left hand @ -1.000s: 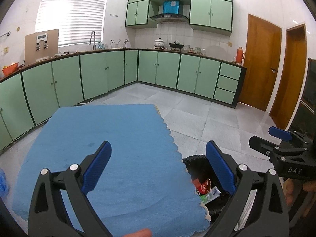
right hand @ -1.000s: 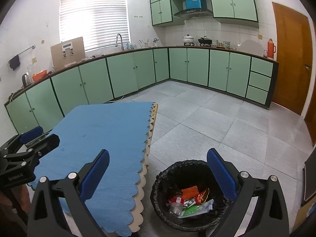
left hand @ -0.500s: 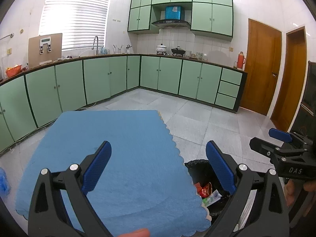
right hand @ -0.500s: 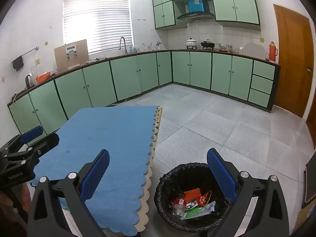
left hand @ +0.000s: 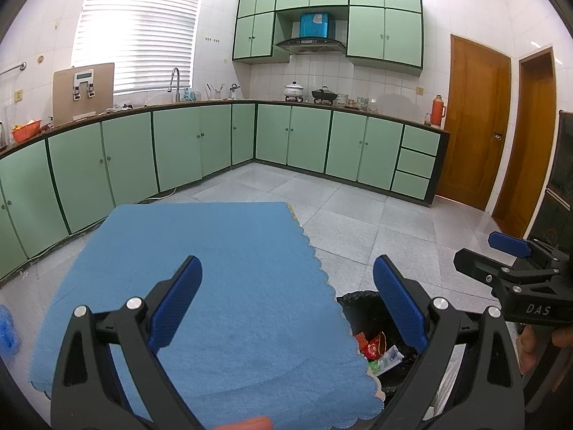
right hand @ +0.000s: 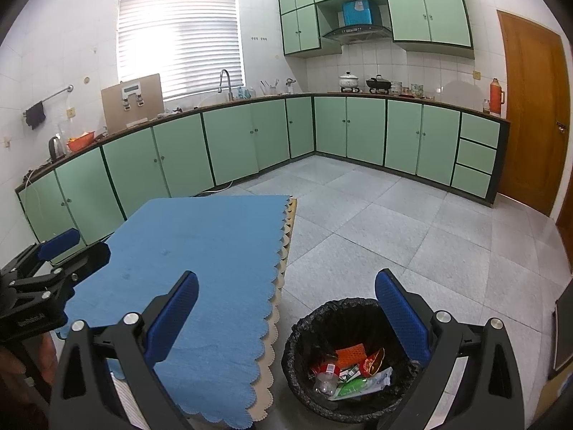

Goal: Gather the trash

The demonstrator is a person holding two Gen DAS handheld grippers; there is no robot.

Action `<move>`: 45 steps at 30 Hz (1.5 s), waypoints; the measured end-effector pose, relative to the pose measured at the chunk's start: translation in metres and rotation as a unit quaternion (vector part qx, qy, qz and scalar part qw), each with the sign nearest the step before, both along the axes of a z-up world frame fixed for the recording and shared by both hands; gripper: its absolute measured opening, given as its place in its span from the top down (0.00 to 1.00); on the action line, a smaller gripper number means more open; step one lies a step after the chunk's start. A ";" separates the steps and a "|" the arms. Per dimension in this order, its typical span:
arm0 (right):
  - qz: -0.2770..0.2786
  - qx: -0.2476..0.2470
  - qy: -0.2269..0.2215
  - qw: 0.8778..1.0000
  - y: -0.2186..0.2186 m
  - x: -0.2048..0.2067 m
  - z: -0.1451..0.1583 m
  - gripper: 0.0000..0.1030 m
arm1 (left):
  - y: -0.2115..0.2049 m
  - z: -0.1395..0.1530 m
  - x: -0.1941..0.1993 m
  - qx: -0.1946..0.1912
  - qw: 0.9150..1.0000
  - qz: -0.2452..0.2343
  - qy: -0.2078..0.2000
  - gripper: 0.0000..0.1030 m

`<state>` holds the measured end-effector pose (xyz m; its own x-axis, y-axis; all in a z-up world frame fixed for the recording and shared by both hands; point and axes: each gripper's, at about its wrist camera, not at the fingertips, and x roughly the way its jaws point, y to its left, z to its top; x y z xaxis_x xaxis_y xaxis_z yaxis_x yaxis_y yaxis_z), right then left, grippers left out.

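A black-lined trash bin [right hand: 352, 362] stands on the floor beside the table and holds several wrappers, an orange packet and a small plastic bottle. In the left wrist view the bin [left hand: 372, 337] shows partly behind the cloth's edge. My left gripper [left hand: 286, 304] hangs open and empty over the blue tablecloth [left hand: 200, 286]. My right gripper [right hand: 286, 315] is open and empty above the table's right edge and the bin. Each gripper shows in the other's view, the right gripper [left hand: 515, 265] at the far right and the left gripper [right hand: 50, 261] at the far left. The blue tablecloth [right hand: 200, 251] shows bare.
Green base cabinets [left hand: 179, 150] run along the back and left walls under a counter with a sink, pots and an orange flask [left hand: 437, 106]. Two wooden doors [left hand: 476, 122] stand at the right. Grey tiled floor [right hand: 412, 236] lies open beyond the bin. A blue bag [left hand: 7, 329] sits low left.
Both cameras have tilted upward and risen a little, so the table and bin sit lower in view. Both grippers stay open and empty.
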<state>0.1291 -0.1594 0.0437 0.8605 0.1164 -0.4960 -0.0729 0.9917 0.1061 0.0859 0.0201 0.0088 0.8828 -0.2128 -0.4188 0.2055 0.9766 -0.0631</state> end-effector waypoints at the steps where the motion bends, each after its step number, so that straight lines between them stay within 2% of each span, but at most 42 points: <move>1: 0.000 0.000 0.000 1.000 0.000 0.000 0.000 0.06 | 0.001 0.000 -0.001 0.000 1.000 0.000 0.000 0.09; 45: 0.004 0.003 0.003 1.000 0.002 0.005 0.000 0.06 | 0.004 -0.002 0.001 0.002 1.000 0.003 0.001 0.09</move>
